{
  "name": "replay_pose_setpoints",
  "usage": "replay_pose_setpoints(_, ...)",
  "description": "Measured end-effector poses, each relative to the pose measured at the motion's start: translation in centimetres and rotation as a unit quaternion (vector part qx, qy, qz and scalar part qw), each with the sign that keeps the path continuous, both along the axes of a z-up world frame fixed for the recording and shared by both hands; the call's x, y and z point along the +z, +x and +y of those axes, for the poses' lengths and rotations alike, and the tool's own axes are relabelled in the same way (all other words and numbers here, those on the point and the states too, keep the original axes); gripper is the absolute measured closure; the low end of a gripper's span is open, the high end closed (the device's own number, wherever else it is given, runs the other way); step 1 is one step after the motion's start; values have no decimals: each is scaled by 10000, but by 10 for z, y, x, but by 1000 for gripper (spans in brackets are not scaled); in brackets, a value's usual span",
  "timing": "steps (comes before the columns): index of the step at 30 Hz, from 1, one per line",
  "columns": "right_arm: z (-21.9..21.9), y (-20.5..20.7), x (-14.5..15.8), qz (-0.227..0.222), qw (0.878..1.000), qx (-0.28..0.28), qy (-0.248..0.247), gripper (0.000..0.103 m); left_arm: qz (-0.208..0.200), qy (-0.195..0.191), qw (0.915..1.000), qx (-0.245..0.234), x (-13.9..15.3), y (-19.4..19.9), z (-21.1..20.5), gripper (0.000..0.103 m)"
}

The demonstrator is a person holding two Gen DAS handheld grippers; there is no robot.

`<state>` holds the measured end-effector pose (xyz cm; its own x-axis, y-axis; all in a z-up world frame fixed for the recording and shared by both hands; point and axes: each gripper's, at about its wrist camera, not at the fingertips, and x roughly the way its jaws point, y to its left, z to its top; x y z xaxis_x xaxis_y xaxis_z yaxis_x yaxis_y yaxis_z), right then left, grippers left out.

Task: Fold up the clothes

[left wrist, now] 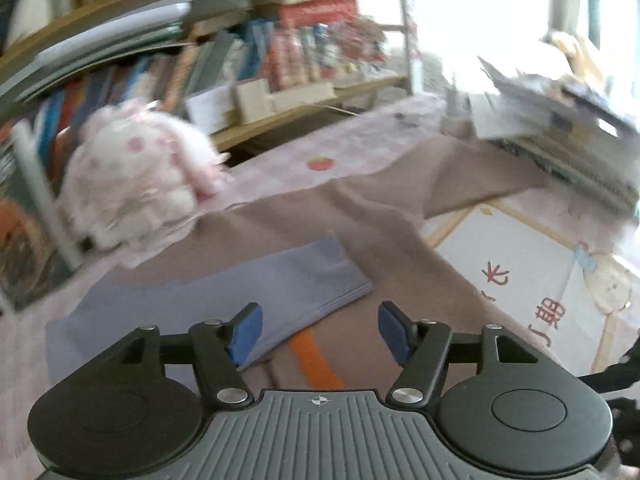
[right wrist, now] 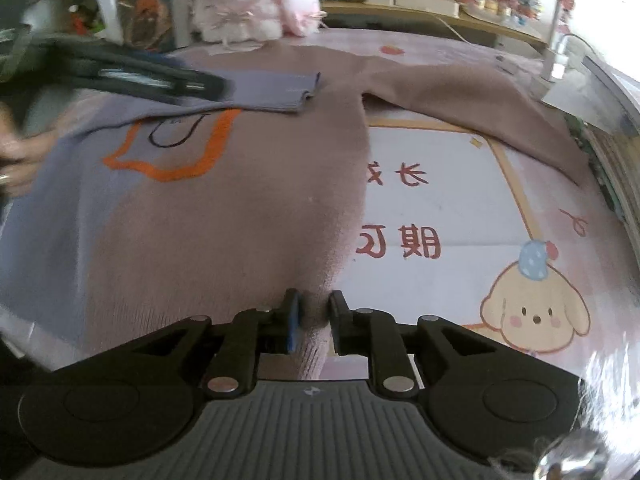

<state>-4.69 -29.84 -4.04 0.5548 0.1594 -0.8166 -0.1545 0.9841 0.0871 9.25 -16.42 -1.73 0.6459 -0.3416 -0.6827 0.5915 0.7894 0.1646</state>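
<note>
A brown sweater (right wrist: 224, 216) with a lavender sleeve (right wrist: 264, 90) and an orange outline design (right wrist: 176, 160) lies flat on a pink printed mat (right wrist: 460, 200). The lavender sleeve is folded across the chest; the other sleeve (right wrist: 480, 104) stretches to the far right. My right gripper (right wrist: 314, 316) is shut on the sweater's near hem edge. My left gripper (left wrist: 320, 332) is open and empty, hovering above the lavender sleeve (left wrist: 240, 296) and the brown body (left wrist: 360, 216); it shows blurred in the right wrist view (right wrist: 132, 76).
A pink plush toy (right wrist: 252, 0) sits at the mat's far edge, by a bookshelf (left wrist: 240, 60) full of books. A stack of books and papers (left wrist: 560, 128) lies at the right. The mat shows a cartoon dog (right wrist: 536, 312).
</note>
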Motion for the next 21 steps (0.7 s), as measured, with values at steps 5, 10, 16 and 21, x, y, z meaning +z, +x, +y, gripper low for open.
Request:
replay_pose_setpoints(5,-15,5,-1,108,9990,54,432,71,-71,390,9991,-159,-14,4,-27,38)
replay_pose_setpoints(10,-9,5,-1,41,9989,401,235,70,-144,569,9977,-343,-24,3,-44,38)
replay_pose_setpoints(16,-9,8,-2,18,9980,612,181,69,-388,987,9942,-152,-32,14,-61,45)
replay_pose_setpoints(21,-10,7,-2,15,9975,679,192,69,-298,956,9949,-80,-41,26,-59,59)
